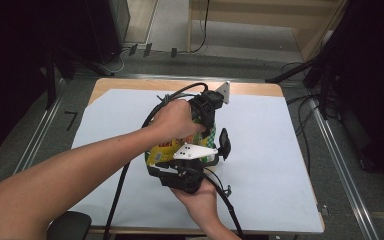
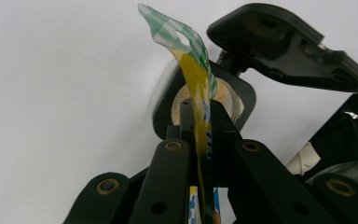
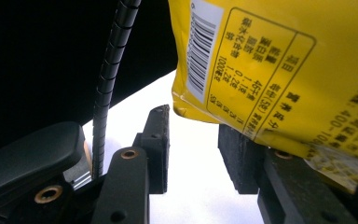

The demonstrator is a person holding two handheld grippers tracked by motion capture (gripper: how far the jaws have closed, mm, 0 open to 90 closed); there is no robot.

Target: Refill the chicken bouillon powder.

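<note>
High view: one table (image 1: 260, 91) under one white sheet (image 1: 270, 165), two forearms entering from below, two grippers, one yellow snack bag (image 1: 164, 152). Left hand (image 1: 172, 120) wrapped round the left gripper (image 1: 207, 120), reaching across to the far side of the bag and pointing down onto its top edge. Right hand (image 1: 200, 197) at the near edge, holding the right gripper (image 1: 180, 175) against the bag's near side. Bag standing between the two grippers, mostly hidden by them. Two black cables (image 1: 117, 195) trailing back toward the person. Two grey three-cornered plates, one per gripper. Jaw positions too small to read from here.

Left gripper view: left gripper (image 2: 200, 135) closed tight on the bag's flat sealed edge (image 2: 196, 93), the yellow strip pinched between both black jaws. Above the jaws, a green-and-white chequered tip (image 2: 168, 30) with a hang hole, curling free. Just beyond the jaws, part of the other gripper's black body. White sheet behind. Pinch itself plain here, not from above.

Right gripper view: right gripper (image 3: 193, 149) with jaws standing apart, a clear white gap between them. Bag (image 3: 279, 70) overhead and to the side, its printed back with one barcode (image 3: 203, 51) and a framed table of text, its lower edge resting on the one jaw, clear of the other. One ribbed black cable (image 3: 107, 88) rising beside the other jaw. Print legible here alone.
</note>
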